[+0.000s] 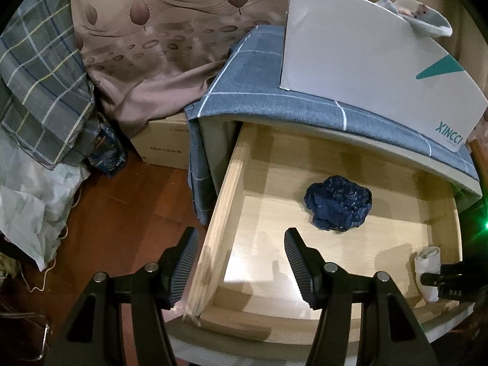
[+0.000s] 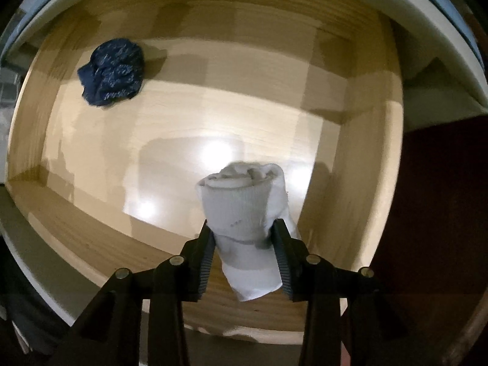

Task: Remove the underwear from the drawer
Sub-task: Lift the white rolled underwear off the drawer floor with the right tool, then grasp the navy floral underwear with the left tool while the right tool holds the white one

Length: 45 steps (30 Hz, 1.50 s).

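White ribbed cloth, rolled into a tight bundle [image 2: 244,213], sits pinched between the ridged pads of the right claw [image 2: 244,238], which points down into the open pale-wood drawer [image 1: 219,201], seemingly ready to lift it clear. At ten o'clock in the right wrist view, a crumpled navy-blue garment [image 2: 111,71] lies on the drawer floor. Nothing fills the left claw [image 1: 241,262]; its jaws straddle the drawer's side wall, spread wide, perhaps steadying it.
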Each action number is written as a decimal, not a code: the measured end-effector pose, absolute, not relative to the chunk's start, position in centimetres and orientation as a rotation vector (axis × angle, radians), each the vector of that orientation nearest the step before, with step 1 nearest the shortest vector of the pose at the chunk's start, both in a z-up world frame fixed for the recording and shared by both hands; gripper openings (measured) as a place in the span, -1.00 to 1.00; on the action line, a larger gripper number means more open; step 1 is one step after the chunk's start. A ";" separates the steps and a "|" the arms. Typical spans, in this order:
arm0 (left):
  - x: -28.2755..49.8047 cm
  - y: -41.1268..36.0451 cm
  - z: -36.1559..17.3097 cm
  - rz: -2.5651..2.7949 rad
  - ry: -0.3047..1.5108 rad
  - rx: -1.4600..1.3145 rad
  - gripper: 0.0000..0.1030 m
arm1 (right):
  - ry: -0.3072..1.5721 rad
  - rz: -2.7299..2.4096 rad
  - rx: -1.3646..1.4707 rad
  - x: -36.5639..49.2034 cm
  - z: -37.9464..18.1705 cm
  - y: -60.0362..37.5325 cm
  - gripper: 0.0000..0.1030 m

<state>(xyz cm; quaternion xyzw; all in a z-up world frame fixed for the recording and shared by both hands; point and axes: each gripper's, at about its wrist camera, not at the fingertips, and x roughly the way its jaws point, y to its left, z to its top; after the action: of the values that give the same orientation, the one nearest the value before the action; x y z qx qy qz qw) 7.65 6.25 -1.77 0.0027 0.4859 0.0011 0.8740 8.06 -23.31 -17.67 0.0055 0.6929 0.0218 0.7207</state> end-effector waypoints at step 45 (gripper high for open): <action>8.6 -11.3 -11.1 -0.506 0.662 1.190 0.16 | 1.501 -0.018 0.039 5.7 -17.2 -25.6 -0.26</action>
<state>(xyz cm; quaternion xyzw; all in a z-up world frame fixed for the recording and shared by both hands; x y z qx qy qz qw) 8.61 -11.26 -11.13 0.5440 0.3026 -0.2313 0.7477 5.69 -25.58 -17.21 0.0178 0.6821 -0.0084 0.7310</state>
